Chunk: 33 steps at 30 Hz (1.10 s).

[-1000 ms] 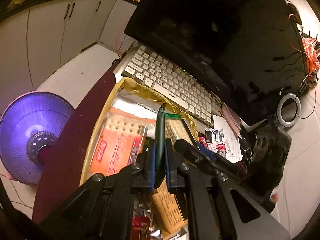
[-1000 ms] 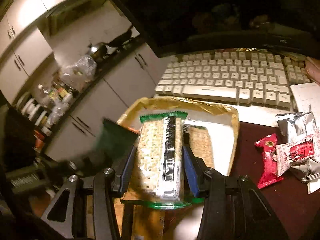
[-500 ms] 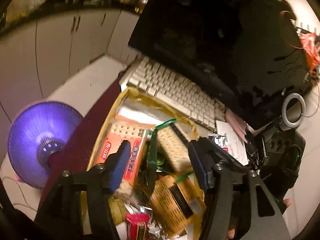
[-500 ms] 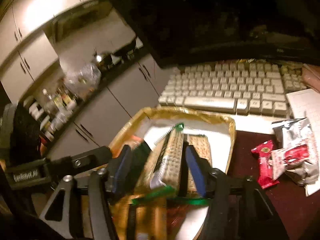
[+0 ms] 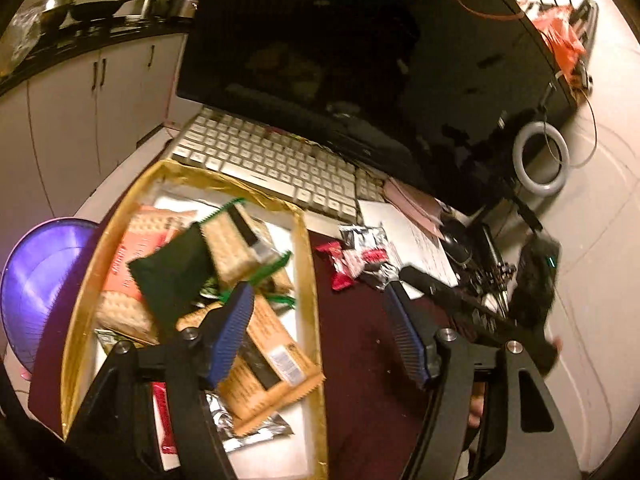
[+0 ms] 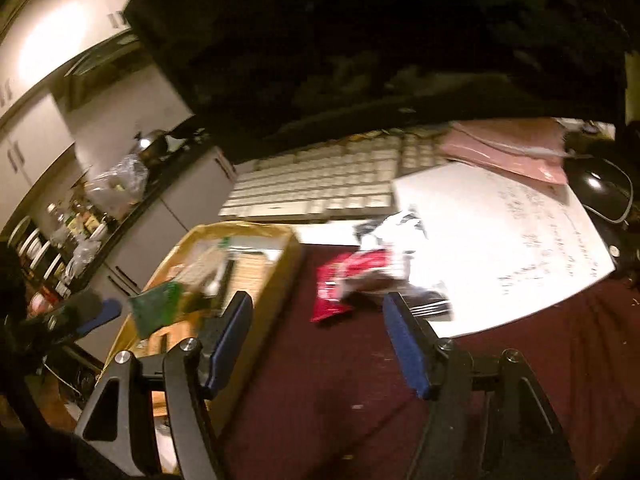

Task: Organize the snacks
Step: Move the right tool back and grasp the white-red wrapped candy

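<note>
left tool (image 5: 320, 320): spread wide, empty | right tool (image 6: 318, 340): spread wide, empty | red snack packets (image 6: 344, 284): on worktop beside gold tray (image 5: 308, 264) | light, crinkly, slippery foil; likely best pinched across a sealed end

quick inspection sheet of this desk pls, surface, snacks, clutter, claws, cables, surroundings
surface: dark red tabletop, crumbs on it
job's things: gold tray holding cracker packs, a green-edged cracker pack on top; red snack packets and silver ones lie loose on the tabletop beside the tray
clutter: white keyboard, paper sheet, mouse
claws: left claw open, empty; right claw open, empty, facing the loose packets
cables: wires beside the ring light
surroundings: monitor, cabinets, purple fan heater
</note>
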Tool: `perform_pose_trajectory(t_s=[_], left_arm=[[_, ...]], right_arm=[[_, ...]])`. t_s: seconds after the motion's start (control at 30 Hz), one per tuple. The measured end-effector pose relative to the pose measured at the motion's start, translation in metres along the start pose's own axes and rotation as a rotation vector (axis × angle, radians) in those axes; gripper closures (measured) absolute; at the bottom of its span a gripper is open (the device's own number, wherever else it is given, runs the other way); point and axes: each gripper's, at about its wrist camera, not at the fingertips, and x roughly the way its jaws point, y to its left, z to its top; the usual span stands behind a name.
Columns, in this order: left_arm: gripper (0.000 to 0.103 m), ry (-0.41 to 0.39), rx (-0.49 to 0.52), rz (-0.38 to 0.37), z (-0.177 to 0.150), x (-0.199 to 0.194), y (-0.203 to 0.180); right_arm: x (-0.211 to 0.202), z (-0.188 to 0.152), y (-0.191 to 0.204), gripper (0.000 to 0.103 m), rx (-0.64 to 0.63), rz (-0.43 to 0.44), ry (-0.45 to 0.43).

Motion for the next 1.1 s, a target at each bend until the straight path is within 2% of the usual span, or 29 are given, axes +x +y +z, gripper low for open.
perform_pose_trajectory(t_s=[0.07, 0.13, 0.2, 0.3, 0.43, 0.47, 0.53, 0.63, 0.73, 0.8, 0.9, 1.1], left_arm=[[0.035, 0.005, 0.012, 0.005, -0.002, 0.002, -0.005], [0.034, 0.011, 0.019, 0.01, -0.004, 0.003, -0.008], [0.034, 0.013, 0.018, 0.011, -0.005, 0.003, -0.009], [0.034, 0.014, 0.014, 0.007, -0.005, 0.004, -0.009], [0.034, 0.018, 0.014, 0.004, -0.007, 0.006, -0.009], [0.034, 0.02, 0.012, 0.005, -0.008, 0.006, -0.009], [0.034, 0.026, 0.005, 0.003, -0.009, 0.007, -0.007], [0.034, 0.033, -0.001, 0.003, -0.011, 0.008, -0.003], [0.034, 0.046, -0.017, -0.004, -0.012, 0.012, 0.0], [0.034, 0.05, -0.014, -0.007, -0.013, 0.013, 0.0], [0.034, 0.052, -0.007, -0.008, -0.014, 0.012, -0.002], [0.034, 0.045, -0.015, -0.002, -0.016, 0.008, -0.001]], right_arm=[[0.003, 0.009, -0.01, 0.037, 0.013, -0.019, 0.009], [0.007, 0.02, -0.014, 0.044, 0.015, -0.051, 0.013], [0.011, 0.031, -0.005, 0.044, -0.045, -0.024, 0.016], [0.023, 0.045, 0.005, 0.045, -0.103, -0.028, 0.031], [0.052, 0.054, 0.007, 0.046, -0.154, 0.006, 0.092], [0.061, 0.052, 0.005, 0.047, -0.175, 0.011, 0.131], [0.066, 0.043, 0.0, 0.057, -0.178, 0.014, 0.184], [0.047, 0.023, -0.001, 0.057, -0.198, 0.046, 0.213], [0.03, -0.002, 0.004, 0.057, -0.24, 0.034, 0.242], [0.024, -0.015, 0.006, 0.057, -0.246, 0.029, 0.251], [0.021, -0.017, 0.007, 0.057, -0.256, 0.033, 0.247], [0.039, -0.009, 0.004, 0.057, -0.266, -0.054, 0.223]])
